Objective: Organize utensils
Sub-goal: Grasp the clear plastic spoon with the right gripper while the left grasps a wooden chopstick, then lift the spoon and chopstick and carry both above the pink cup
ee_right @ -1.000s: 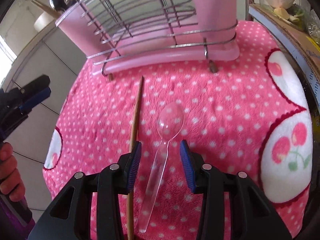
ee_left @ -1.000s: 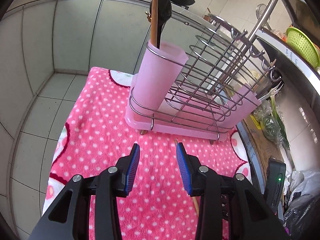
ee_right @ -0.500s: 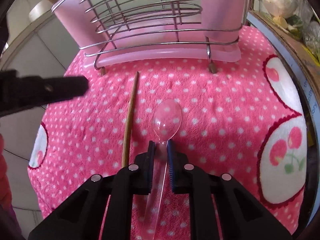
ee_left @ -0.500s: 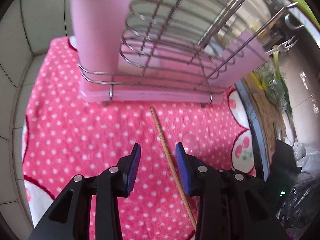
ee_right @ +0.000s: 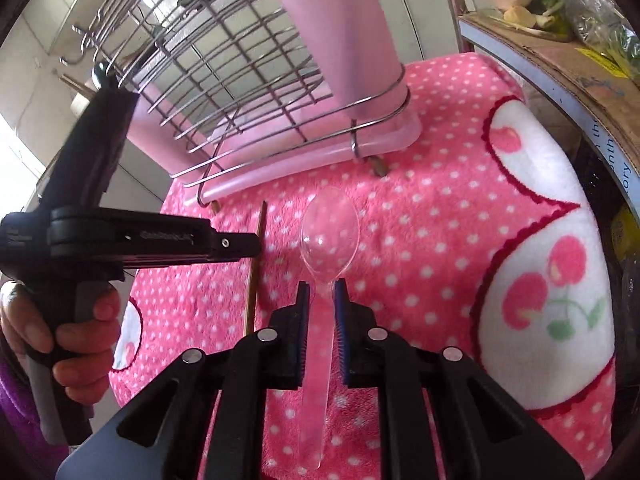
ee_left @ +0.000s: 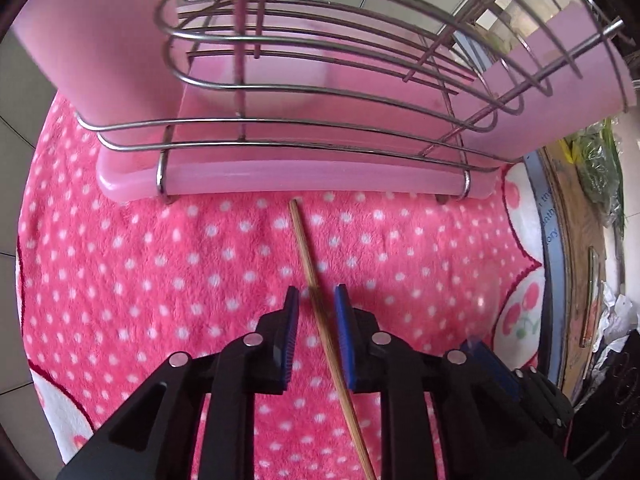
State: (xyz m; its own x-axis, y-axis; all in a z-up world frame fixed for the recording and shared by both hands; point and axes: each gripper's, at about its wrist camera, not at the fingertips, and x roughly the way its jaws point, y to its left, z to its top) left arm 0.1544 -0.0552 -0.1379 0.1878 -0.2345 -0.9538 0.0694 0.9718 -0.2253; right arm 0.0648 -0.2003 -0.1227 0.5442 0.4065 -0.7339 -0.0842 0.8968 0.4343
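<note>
A wooden chopstick [ee_left: 310, 276] lies on the pink dotted towel [ee_left: 160, 280], pointing at the pink dish rack [ee_left: 280, 176]. My left gripper [ee_left: 317, 300] is low over it with its blue pads on either side of the stick, a small gap still on each side. My right gripper [ee_right: 321, 294] is shut on the handle of a clear plastic spoon [ee_right: 330, 232] and holds it above the towel [ee_right: 440, 240]. In the right wrist view the left gripper's body [ee_right: 132, 240] covers the chopstick [ee_right: 256, 280] midway.
The wire rack [ee_right: 248, 92] with pink cups stands at the towel's back. A cardboard box with greens [ee_right: 560, 52] sits to the right. Tiled wall and floor lie to the left.
My left gripper moved down and forward over the chopstick and narrowed its fingers around it. My right gripper, shut on the spoon, has lifted it off the towel.
</note>
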